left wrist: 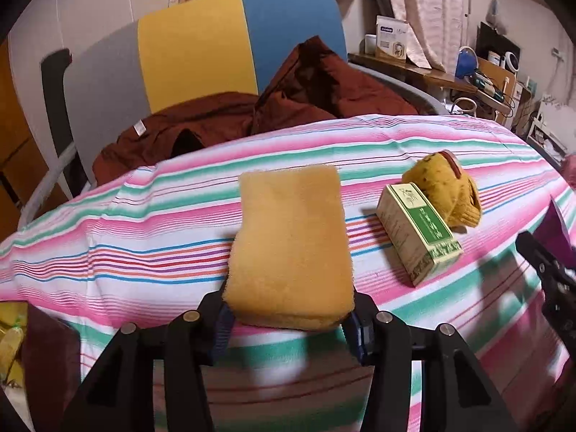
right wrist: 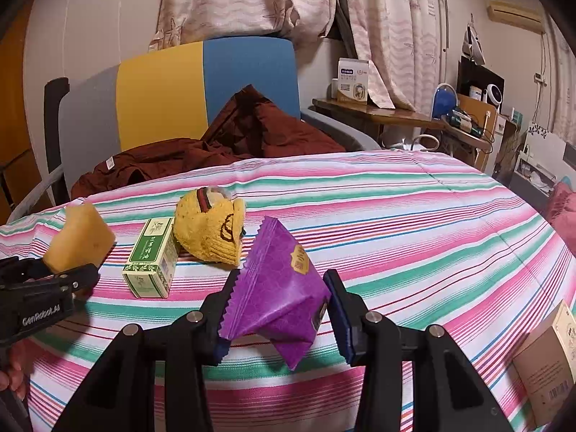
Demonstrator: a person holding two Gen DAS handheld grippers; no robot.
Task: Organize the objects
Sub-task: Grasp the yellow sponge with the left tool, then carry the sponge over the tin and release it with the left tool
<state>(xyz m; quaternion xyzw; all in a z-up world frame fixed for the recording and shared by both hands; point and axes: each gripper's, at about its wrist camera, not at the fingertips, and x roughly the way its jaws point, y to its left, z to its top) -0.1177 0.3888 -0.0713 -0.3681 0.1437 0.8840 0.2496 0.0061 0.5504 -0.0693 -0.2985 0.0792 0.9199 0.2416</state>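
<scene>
Currently we are gripping a sponge [left wrist: 291, 244] in the left hand-held gripper [left wrist: 288, 318], a purple packet [right wrist: 279, 295] in the right hand-held gripper [right wrist: 279, 318], lifted for sorting; green box [right wrist: 151, 262] at ten o'clock.

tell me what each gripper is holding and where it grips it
The left gripper clamps the yellow sponge across its near end. The right gripper holds the purple snack packet by its sides, near its lower end.

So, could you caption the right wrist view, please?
Right gripper holding a purple packet above the striped cloth.
</scene>
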